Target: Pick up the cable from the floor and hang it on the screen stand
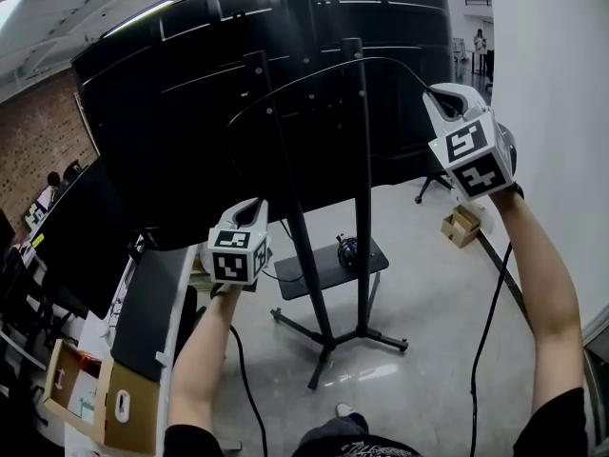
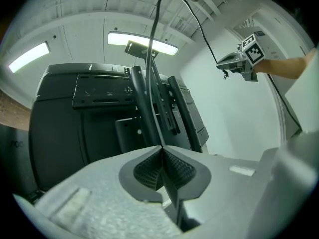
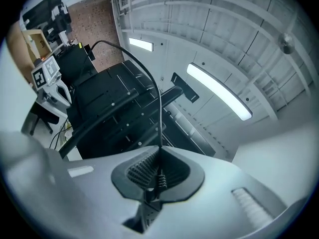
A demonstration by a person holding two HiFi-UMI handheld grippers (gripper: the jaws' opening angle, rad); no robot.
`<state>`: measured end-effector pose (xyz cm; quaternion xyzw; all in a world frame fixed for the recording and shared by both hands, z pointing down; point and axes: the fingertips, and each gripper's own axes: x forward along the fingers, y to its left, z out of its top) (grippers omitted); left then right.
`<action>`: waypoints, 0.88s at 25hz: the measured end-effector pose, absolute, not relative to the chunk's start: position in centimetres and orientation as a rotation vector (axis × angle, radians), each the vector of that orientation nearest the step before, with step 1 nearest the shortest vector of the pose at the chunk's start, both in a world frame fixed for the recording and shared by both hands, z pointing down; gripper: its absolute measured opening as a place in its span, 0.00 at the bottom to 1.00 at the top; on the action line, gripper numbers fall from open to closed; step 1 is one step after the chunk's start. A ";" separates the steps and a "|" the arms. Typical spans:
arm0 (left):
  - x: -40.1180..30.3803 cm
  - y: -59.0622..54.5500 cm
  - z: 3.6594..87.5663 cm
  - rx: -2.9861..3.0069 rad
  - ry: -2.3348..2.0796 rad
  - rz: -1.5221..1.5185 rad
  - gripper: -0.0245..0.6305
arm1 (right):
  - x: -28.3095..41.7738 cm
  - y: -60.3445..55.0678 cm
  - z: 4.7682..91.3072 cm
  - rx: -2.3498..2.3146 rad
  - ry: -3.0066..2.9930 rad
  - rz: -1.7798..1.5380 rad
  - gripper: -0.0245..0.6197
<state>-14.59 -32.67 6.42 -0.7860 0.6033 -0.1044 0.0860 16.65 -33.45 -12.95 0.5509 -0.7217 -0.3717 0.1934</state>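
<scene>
Left gripper [image 2: 162, 156] and right gripper [image 3: 158, 159] both pinching the cable [image 2: 153, 29], we feared the screen stand [image 1: 363, 208] snagging it loose.

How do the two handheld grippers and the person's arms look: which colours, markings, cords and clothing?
The left gripper and the right gripper have pale grey-white moulded bodies with dark ribbed pads. Each carries a white cube printed with black square markers. A black cord trails down from each, along the arm. The person wears black short sleeves; the forearms are bare.
</scene>
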 end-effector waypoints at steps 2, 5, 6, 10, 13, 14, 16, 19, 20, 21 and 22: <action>-14.6 -33.4 4.5 -2.342 1.776 -0.323 0.05 | 16.6 -34.7 -12.9 1.556 -2.036 -1.026 0.06; -14.7 -34.7 2.1 -2.347 1.747 -0.339 0.05 | 16.6 -36.5 -13.0 1.564 -2.046 -1.008 0.06; -14.8 -35.2 1.5 -2.352 1.739 -0.345 0.05 | 16.5 -37.1 -13.1 1.564 -2.050 -1.001 0.06; -15.8 -37.1 -0.1 -2.377 1.738 -0.358 0.05 | 16.0 -39.8 -13.8 1.566 -2.076 -0.981 0.06; -16.7 -38.5 -1.2 -2.382 1.751 -0.367 0.05 | 15.7 -41.7 -14.5 1.567 -2.115 -0.955 0.06; -17.0 -38.9 -1.6 -2.383 1.756 -0.369 0.05 | 15.6 -42.3 -14.7 1.566 -2.121 -0.949 0.06; -17.6 -39.6 -2.3 -2.393 1.768 -0.369 0.05 | 15.4 -43.6 -15.1 1.563 -2.129 -0.943 0.06; -18.6 -40.6 -3.5 -2.416 1.789 -0.362 0.05 | 15.1 -45.6 -15.9 1.559 -2.141 -0.947 0.06; -19.0 -40.9 -4.0 -2.422 1.796 -0.359 0.05 | 14.9 -46.3 -16.2 1.559 -2.146 -0.956 0.06; -19.3 -41.2 -4.5 -2.426 1.805 -0.357 0.05 | 14.7 -46.9 -16.5 1.557 -2.149 -0.960 0.06; -19.7 -41.5 -4.9 -2.430 1.815 -0.357 0.05 | 14.6 -47.6 -16.7 1.554 -2.151 -0.956 0.06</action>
